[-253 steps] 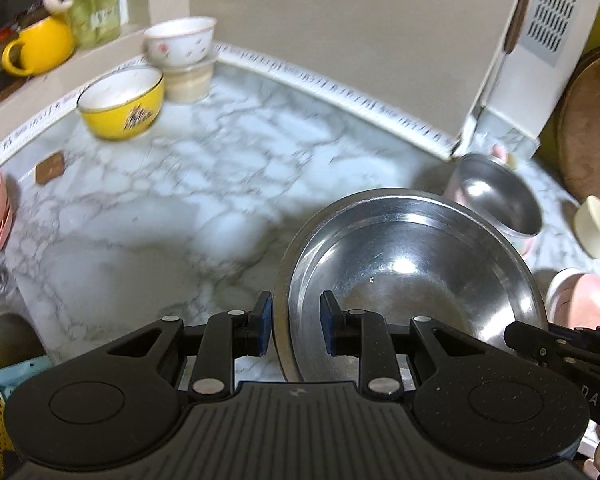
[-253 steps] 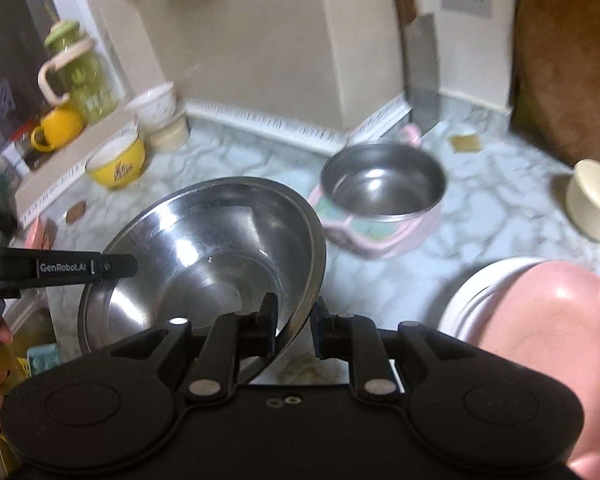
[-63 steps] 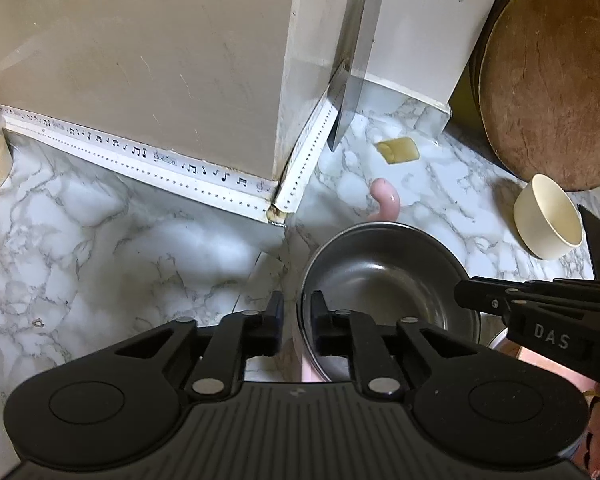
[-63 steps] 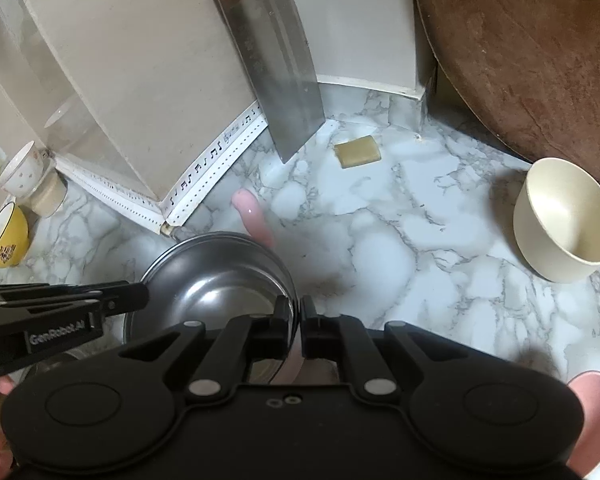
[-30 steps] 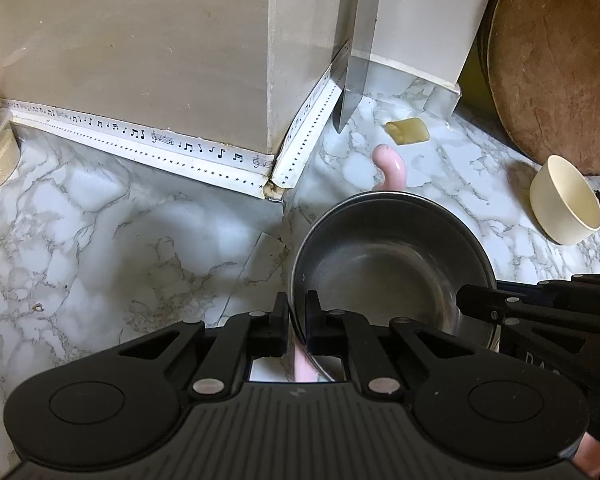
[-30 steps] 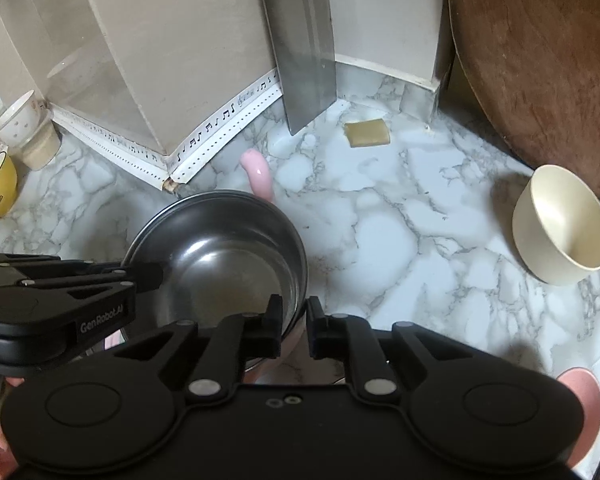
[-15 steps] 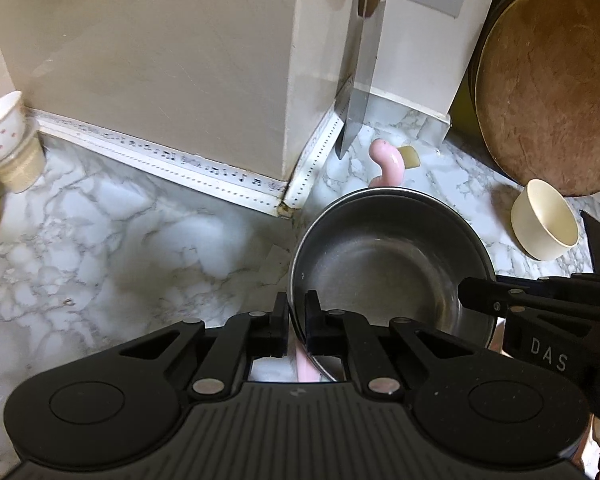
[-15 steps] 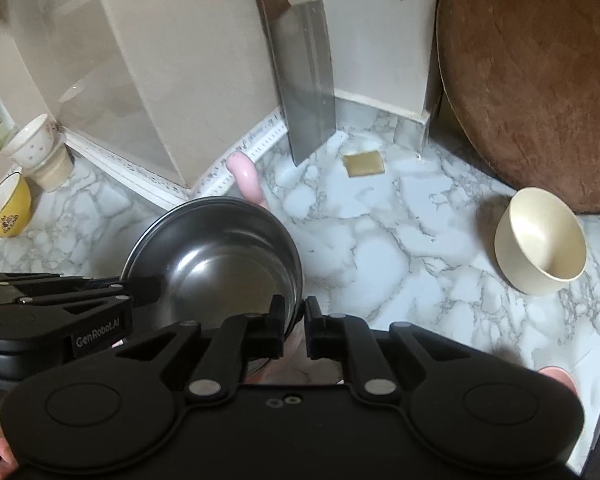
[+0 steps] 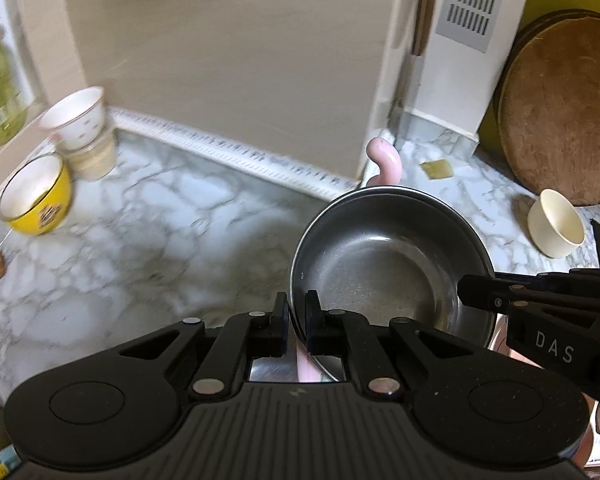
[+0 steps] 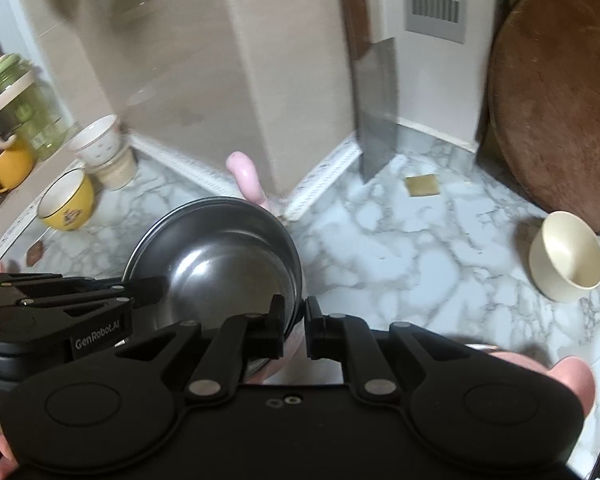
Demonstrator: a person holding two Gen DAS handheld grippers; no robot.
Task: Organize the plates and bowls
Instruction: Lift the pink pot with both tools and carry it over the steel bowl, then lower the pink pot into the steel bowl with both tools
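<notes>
A steel-lined pink bowl with a pink handle (image 9: 388,264) is held in the air between both grippers. My left gripper (image 9: 297,320) is shut on its near left rim. My right gripper (image 10: 296,320) is shut on its right rim; the bowl (image 10: 220,256) fills the lower left of the right wrist view. A yellow bowl (image 9: 36,196) and a white cup stacked on a beige cup (image 9: 80,128) stand at the far left. A cream bowl (image 10: 566,262) stands at the right.
Marble counter (image 9: 160,220) below. A cleaver (image 10: 376,108) hangs by the beige wall corner. A round wooden board (image 10: 560,100) leans at the right. A pink dish (image 10: 556,376) lies near the right gripper. A green jug and yellow mug (image 10: 8,160) sit on the left ledge.
Both grippers have lifted the pink bowl higher and swung it left; the yellow bowl and stacked cups have come into view. Both grips stay shut on the rim.
</notes>
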